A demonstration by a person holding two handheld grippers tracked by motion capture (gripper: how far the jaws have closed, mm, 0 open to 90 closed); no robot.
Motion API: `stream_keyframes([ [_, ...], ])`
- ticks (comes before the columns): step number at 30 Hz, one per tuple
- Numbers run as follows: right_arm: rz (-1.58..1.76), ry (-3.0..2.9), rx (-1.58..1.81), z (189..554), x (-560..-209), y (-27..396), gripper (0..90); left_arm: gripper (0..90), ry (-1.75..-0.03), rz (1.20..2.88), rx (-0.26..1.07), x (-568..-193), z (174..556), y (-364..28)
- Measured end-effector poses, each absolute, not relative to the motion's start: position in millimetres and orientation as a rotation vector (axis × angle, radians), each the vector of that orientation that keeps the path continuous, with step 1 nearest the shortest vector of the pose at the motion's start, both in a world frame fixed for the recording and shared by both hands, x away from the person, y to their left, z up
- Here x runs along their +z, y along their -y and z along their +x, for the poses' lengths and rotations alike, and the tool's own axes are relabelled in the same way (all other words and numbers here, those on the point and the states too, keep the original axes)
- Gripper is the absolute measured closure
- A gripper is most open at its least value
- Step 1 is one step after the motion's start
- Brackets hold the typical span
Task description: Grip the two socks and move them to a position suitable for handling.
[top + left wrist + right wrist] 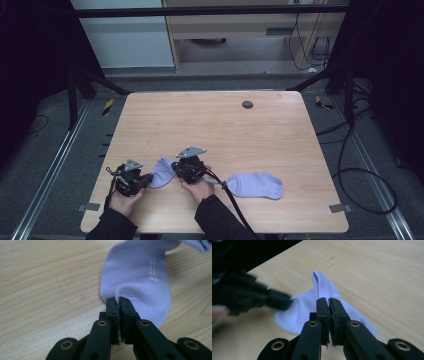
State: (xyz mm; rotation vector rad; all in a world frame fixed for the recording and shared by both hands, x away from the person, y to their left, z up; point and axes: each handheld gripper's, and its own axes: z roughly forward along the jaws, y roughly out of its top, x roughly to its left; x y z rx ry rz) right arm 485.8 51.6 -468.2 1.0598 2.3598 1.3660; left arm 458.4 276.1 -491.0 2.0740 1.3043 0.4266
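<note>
On the near left part of the wooden table (215, 125) lies a pale lilac sock (162, 172), between the two tongs. The left tongs (145, 179) are clenched on one end of this sock, and the cloth puckers at the tips. The right tongs (176, 169) are clenched on its other end, where the ribbed cuff (320, 283) stands up. A second sock (256, 184) lies flat to the right, apart from both tongs.
</note>
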Motion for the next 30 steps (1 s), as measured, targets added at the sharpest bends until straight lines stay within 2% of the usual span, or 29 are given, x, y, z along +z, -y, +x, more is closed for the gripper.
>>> stream_keyframes([
  [10, 1.203, -2.250, 1.290, 509.5, -475.8, -46.4, 85.8, 85.2, -1.296, 2.077, 0.427, -491.0, 458.6, -276.2],
  [13, 1.202, -2.251, 1.238, 514.5, -477.1, -47.2, 80.6, 83.2, -1.300, 2.073, 0.441, -490.9, 458.4, -276.3],
  [15, 1.191, -2.235, 1.217, 517.0, -476.0, -46.6, 75.6, 79.6, -1.309, 2.059, 0.443, -490.5, 458.4, -276.9],
  [19, 1.162, -2.205, 1.212, 520.0, -467.3, -39.9, 71.2, 71.2, -1.320, 2.021, 0.448, -486.3, 456.7, -280.9],
  [25, 1.134, -2.229, 1.171, 524.5, -464.3, -32.1, 67.8, 68.2, -1.333, 2.001, 0.468, -479.5, 446.7, -281.3],
  [30, 1.176, -2.274, 1.124, 536.3, -477.5, -30.4, 67.5, 70.0, -1.353, 2.034, 0.454, -482.1, 445.5, -276.8],
])
